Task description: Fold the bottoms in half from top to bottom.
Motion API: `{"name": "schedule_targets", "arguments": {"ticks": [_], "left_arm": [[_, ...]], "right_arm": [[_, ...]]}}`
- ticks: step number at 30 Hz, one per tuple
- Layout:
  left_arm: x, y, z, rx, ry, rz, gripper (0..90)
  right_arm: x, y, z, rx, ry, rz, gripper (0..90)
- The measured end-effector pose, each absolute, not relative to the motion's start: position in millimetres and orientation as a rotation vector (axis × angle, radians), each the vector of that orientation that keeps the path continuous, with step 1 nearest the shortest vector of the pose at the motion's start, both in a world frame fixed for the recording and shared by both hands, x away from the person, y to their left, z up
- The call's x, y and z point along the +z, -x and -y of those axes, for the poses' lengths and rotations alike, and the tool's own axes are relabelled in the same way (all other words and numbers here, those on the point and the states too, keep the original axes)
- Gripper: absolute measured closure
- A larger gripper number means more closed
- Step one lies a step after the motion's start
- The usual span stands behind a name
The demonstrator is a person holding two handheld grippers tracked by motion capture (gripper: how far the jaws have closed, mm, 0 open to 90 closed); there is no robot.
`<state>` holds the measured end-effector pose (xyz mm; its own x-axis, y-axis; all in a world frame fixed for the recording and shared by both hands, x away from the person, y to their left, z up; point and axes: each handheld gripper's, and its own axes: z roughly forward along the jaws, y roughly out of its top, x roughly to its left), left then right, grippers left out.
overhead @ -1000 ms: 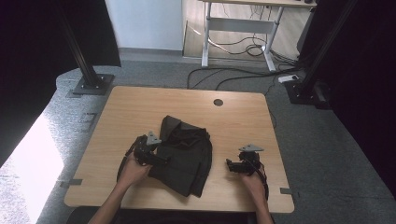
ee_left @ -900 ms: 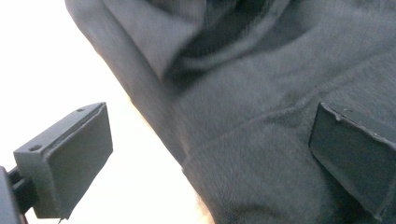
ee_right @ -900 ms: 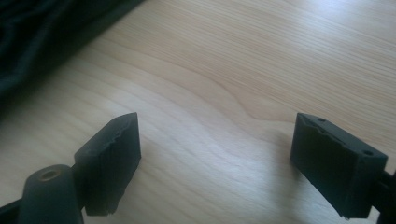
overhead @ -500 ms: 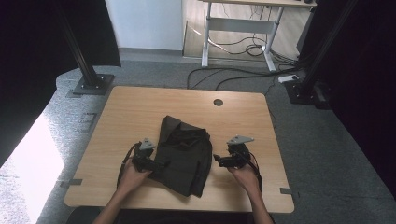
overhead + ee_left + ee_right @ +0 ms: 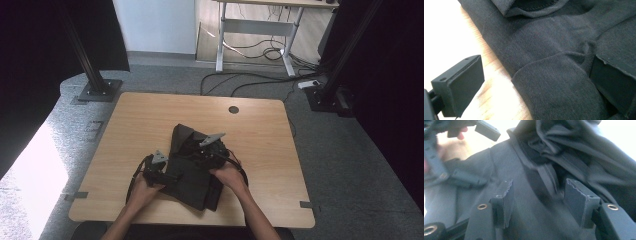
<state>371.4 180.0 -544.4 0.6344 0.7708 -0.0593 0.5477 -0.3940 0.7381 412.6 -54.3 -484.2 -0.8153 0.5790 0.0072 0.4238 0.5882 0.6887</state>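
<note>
A dark grey garment (image 5: 192,172) lies folded on the wooden table (image 5: 150,120). My left gripper (image 5: 171,177) is open at its left edge. In the left gripper view (image 5: 536,85) one jaw rests over bare wood and the other on the garment (image 5: 549,50), straddling a folded hem. My right gripper (image 5: 200,151) hovers over the garment's middle near the collar. Its jaws (image 5: 541,198) have just been closing and stand half apart, with a ridge of cloth (image 5: 544,182) between them and no pad pressing on it. The left gripper (image 5: 471,155) also appears at the upper left of the right gripper view.
A round cable hole (image 5: 233,109) sits near the table's far edge. Black stand bases (image 5: 97,90) rest on the floor at the back left and right. A desk frame with cables (image 5: 255,30) stands beyond. Bare wood surrounds the garment.
My right gripper has swung left from the bare table at the garment's right side to above its middle, and its jaws have narrowed. The left gripper has dropped slightly at the left edge.
</note>
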Motion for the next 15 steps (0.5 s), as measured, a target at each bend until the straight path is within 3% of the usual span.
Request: {"name": "schedule_targets", "arguments": {"ticks": [4,9,15], "left_arm": [[-544.7,-372.3,-179.7,0.367,-2.102,-1.037,0.0],[-545.0,-372.3,-179.8,0.364,-2.099,-1.042,0.0],[-544.9,-373.2,-180.2,0.355,-2.105,-1.047,0.0]], "right_arm": [[-497.9,-424.1,33.9,0.918,-0.817,-2.606,50.8],[-503.3,-435.7,32.9,0.894,-0.891,-2.565,75.8],[-480.8,-449.9,56.8,0.958,-0.993,-2.436,82.2]]}}
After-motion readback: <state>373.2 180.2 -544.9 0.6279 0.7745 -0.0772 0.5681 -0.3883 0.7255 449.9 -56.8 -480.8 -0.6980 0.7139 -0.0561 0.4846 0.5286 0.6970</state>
